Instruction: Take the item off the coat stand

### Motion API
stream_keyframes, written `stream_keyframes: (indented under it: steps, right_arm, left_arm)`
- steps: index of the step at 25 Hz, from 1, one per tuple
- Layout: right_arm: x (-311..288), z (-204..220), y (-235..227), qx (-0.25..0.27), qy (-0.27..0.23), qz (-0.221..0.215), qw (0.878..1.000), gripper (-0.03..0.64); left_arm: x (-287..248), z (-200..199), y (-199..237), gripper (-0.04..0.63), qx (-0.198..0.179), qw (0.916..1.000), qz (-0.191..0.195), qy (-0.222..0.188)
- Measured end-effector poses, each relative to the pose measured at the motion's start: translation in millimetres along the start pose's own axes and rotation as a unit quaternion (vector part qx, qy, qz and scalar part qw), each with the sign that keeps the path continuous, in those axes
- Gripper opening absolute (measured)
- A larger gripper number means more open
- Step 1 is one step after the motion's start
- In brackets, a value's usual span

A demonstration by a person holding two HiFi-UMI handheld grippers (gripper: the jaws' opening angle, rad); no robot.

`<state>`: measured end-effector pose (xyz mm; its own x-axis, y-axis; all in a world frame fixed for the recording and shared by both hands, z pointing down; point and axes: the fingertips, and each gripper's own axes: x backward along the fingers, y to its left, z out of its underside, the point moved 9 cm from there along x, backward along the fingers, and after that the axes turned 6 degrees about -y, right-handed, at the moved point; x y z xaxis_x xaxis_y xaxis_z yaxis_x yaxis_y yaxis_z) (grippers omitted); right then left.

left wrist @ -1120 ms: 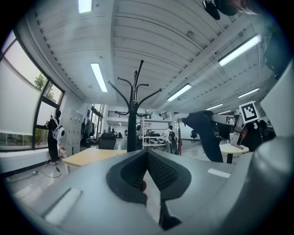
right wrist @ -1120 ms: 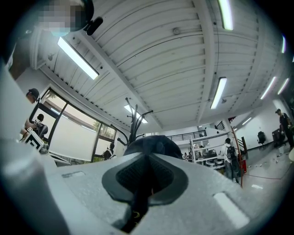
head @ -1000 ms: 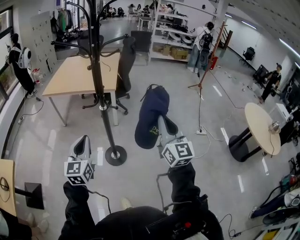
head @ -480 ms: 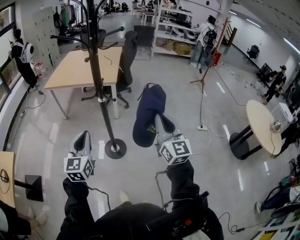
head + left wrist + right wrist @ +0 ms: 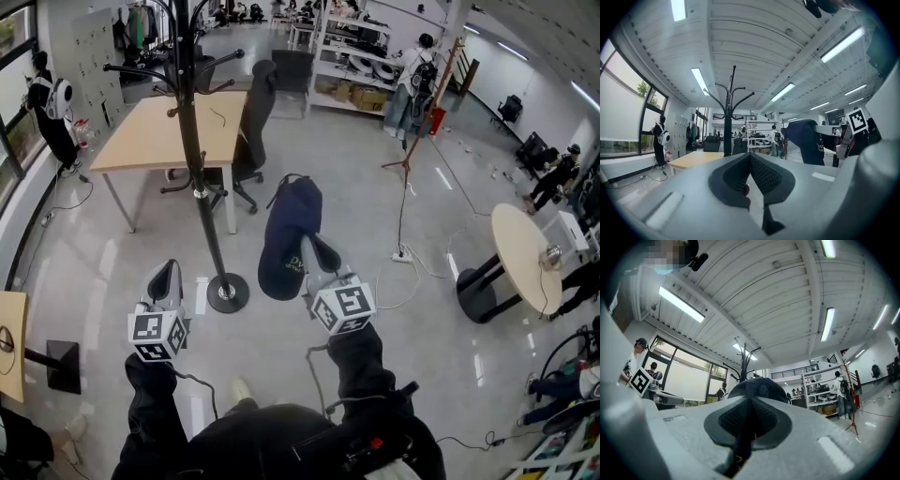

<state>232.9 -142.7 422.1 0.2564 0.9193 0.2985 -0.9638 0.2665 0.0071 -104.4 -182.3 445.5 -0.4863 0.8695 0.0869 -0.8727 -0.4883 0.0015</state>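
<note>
A navy cap (image 5: 289, 234) hangs in the air off the black coat stand (image 5: 199, 187), with my right gripper (image 5: 315, 251) shut on its edge. In the right gripper view the cap (image 5: 752, 386) bulges just past the closed jaws (image 5: 751, 405), and a dark strip of it runs down between the pads. The stand (image 5: 744, 359) rises behind the cap there. My left gripper (image 5: 167, 275) is held level, left of the stand's base, shut with nothing in it. In the left gripper view (image 5: 749, 160) the stand (image 5: 728, 126) is ahead and the cap (image 5: 806, 140) is at the right.
A wooden table (image 5: 159, 141) and a black office chair (image 5: 251, 122) stand behind the coat stand. A round table (image 5: 525, 253) is at the right, with a cable and power strip (image 5: 403, 255) on the floor. People stand by shelves (image 5: 352, 47) far back.
My right gripper has come down a little with the cap, drifting left in the head view. The left gripper has shifted slightly and stays shut.
</note>
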Motion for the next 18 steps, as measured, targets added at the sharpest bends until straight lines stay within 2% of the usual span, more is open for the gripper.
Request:
stream_keyframes:
  steps: [18]
  right_arm:
    - [38, 11, 5, -0.007, 0.022, -0.025, 0.999, 0.011]
  left_arm:
    - [23, -5, -26, 0.003, -0.009, 0.9998, -0.018, -0.005]
